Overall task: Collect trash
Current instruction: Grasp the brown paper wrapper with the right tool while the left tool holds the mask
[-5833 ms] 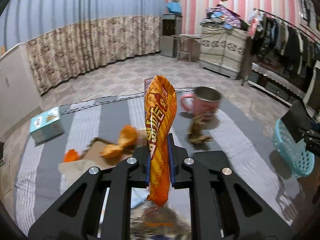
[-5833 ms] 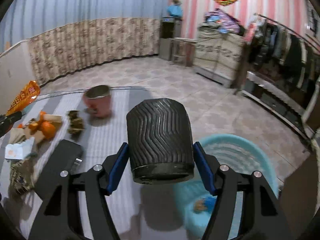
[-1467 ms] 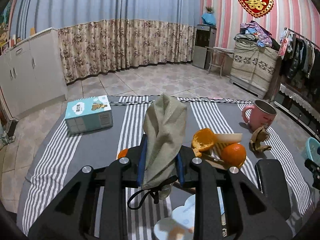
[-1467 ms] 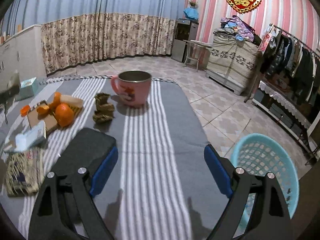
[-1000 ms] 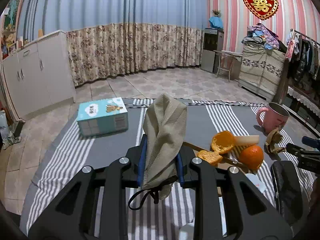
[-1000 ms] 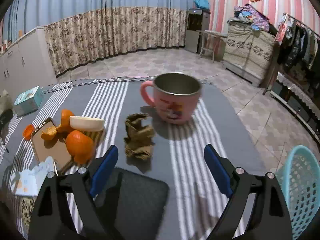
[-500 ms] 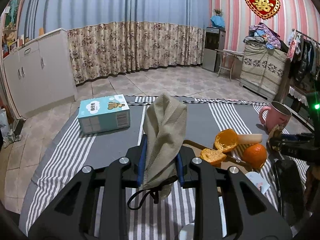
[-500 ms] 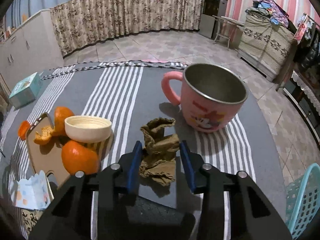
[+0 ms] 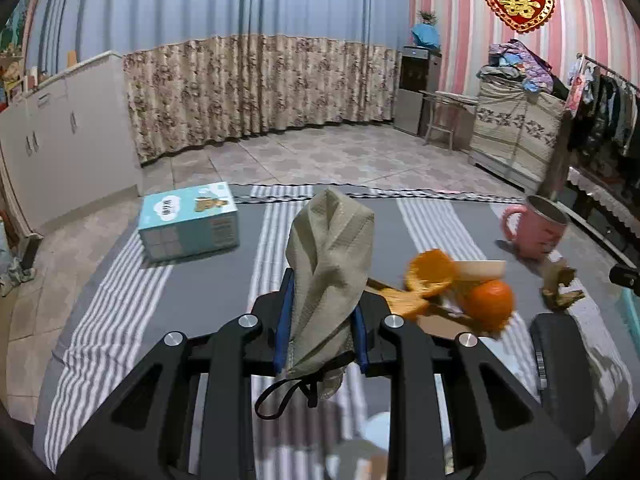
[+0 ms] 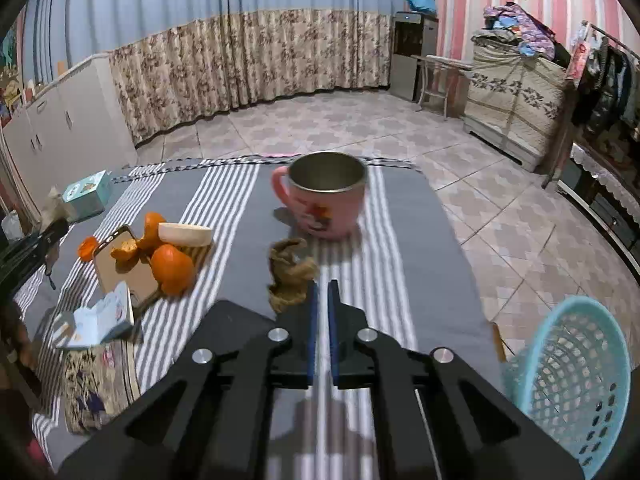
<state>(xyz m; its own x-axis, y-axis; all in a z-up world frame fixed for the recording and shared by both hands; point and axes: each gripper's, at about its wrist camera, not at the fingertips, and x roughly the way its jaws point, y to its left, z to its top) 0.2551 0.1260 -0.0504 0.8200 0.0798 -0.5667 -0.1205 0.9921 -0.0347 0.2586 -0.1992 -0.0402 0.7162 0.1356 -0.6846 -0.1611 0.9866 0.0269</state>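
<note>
On the striped surface (image 10: 400, 280), the brown crumpled scrap (image 10: 290, 276) lies in front of the pink cup (image 10: 326, 204). It sits just to the left of the right gripper (image 10: 321, 292) and touches the tip of the left one of its fingers (image 10: 311, 320). These fingers are almost closed, with only a thin gap, and nothing is in the gap. Half a second ago they stood one on each side of the scrap. Now the scrap is beside them, not between them. The cup also looks farther away than it did then.

Left of the scrap is a whole orange (image 10: 172, 268) at the edge of a small brown board (image 10: 128, 276). Orange peel (image 10: 150, 232) and a white round lid (image 10: 185, 234) lie next to it. A light blue basket (image 10: 572, 380) stands on the floor, off the right side of the surface.

The left gripper (image 9: 322, 312) is closed on a tan cloth (image 9: 328, 264) that stands up between its fingers. It held this cloth the same way a second ago. A light blue box (image 9: 188, 226) sits far to its left. A black ribbed thing (image 9: 556, 364) lies on the surface to its right.
</note>
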